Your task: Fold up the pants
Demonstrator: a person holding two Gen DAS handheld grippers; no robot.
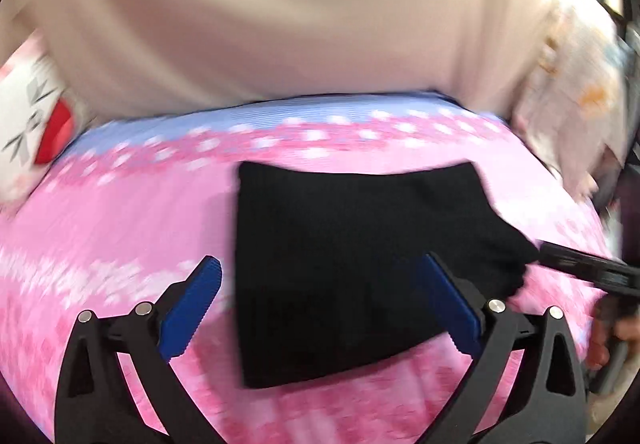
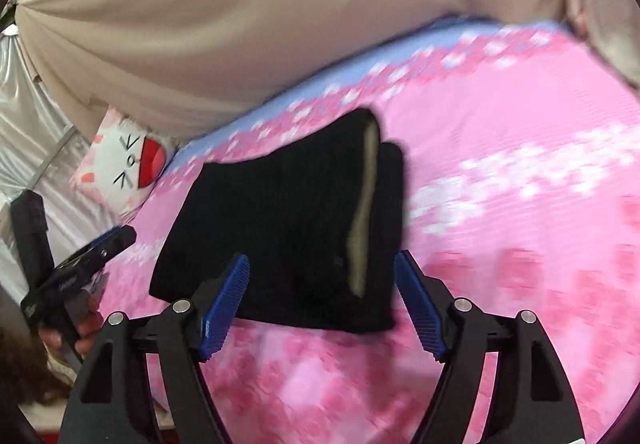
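Pink floral bedsheet (image 1: 120,228) covers the bed, beige curtain (image 2: 200,23) behind. Folded black fabric pants (image 1: 352,264) lie ahead of the left claw (image 1: 320,308), fingers apart, empty. Right claw (image 2: 322,304) likewise spread, pants (image 2: 288,228) just beyond its tips.

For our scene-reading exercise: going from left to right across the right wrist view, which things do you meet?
Left gripper → cat-face cushion → folded black pants → pink flowered bedspread.

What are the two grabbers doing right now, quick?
Left gripper: jaws open, holding nothing, above the folded black pants.
Right gripper: jaws open, holding nothing, also over the pants.
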